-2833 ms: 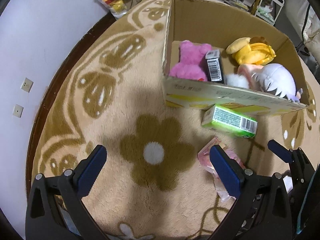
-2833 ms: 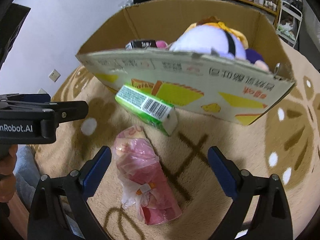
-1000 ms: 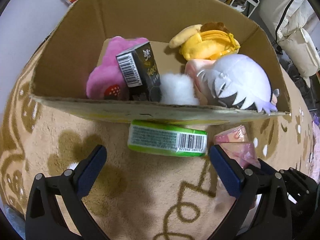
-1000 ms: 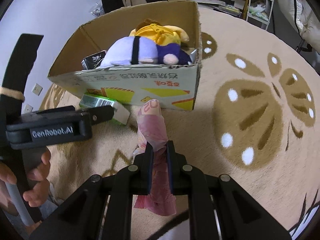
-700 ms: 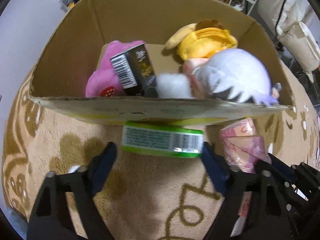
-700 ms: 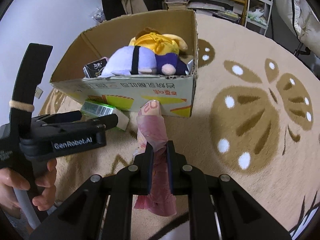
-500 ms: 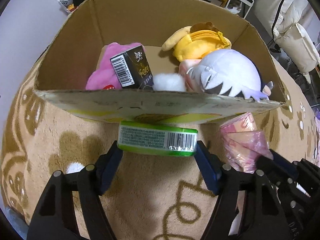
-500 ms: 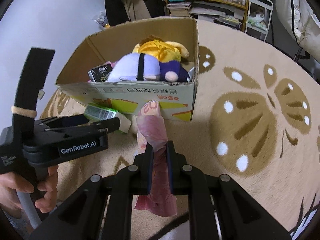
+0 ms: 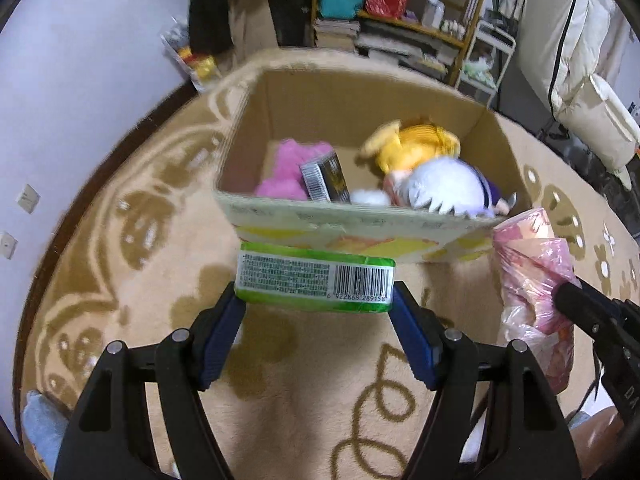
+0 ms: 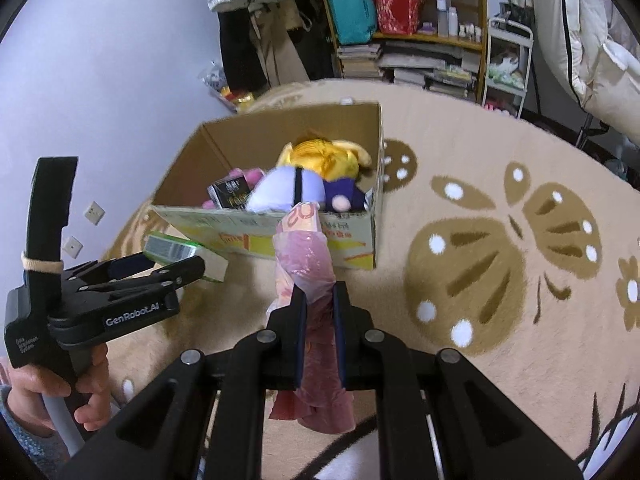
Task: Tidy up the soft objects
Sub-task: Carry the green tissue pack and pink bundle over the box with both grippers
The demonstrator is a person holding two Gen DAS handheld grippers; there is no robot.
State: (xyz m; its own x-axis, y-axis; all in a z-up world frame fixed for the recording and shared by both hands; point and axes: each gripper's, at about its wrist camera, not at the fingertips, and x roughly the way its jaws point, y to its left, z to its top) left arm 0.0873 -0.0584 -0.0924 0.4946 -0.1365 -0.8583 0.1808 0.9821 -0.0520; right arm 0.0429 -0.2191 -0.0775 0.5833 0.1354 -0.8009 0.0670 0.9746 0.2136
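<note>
The green pack (image 9: 316, 280) sits clamped between my left tool's (image 9: 318, 312) blue pads, whose jaws have just been closing onto it; its long axis runs crosswise to the fingers, barcode end toward the right, and it hangs just in front of the near wall of the cardboard box (image 9: 360, 224). Inside the box I see a pink plush (image 9: 288, 168), a black carton (image 9: 326, 178), a yellow plush (image 9: 416, 146) and a white-haired doll (image 9: 444, 192). Further right, my right tool (image 10: 318, 304) is pinched tight on the pink plastic-wrapped bundle (image 10: 304, 256), whose long axis runs along the fingers, its tip pointing at the box's near wall, above the patterned rug (image 10: 480, 264).
</note>
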